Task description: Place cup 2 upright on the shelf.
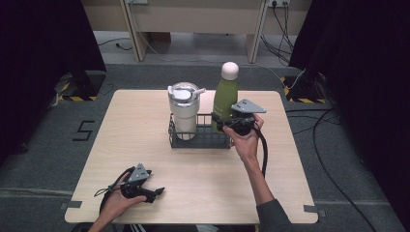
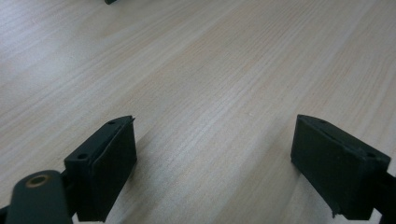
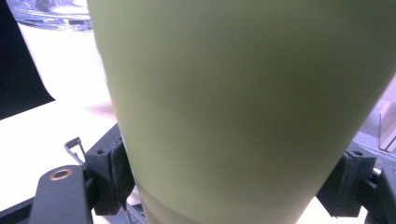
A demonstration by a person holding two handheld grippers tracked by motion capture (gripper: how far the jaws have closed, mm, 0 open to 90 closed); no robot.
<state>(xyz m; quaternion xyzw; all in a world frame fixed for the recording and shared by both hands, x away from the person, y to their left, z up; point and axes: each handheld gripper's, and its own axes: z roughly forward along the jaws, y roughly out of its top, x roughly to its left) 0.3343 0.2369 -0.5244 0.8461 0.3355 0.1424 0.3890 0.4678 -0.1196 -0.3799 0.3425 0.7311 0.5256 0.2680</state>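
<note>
A tall green bottle (image 1: 226, 95) with a pale pink cap stands in the right side of a black wire basket (image 1: 203, 141). My right gripper (image 1: 220, 123) is shut on the bottle's lower body; in the right gripper view the green bottle (image 3: 243, 102) sits between both black pads (image 3: 111, 173), which press its sides. A white tumbler (image 1: 183, 114) with a clear lid fills the basket's left side and appears as the tumbler (image 3: 60, 60) behind the bottle. My left gripper (image 1: 155, 193) lies low at the table's front left, open, with bare wood between its jaws (image 2: 215, 158).
The light wooden table (image 1: 140, 140) carries the basket at its centre back. A black cable (image 1: 263, 147) loops from the right gripper down past the forearm. Desk legs and floor cables stand beyond the far edge.
</note>
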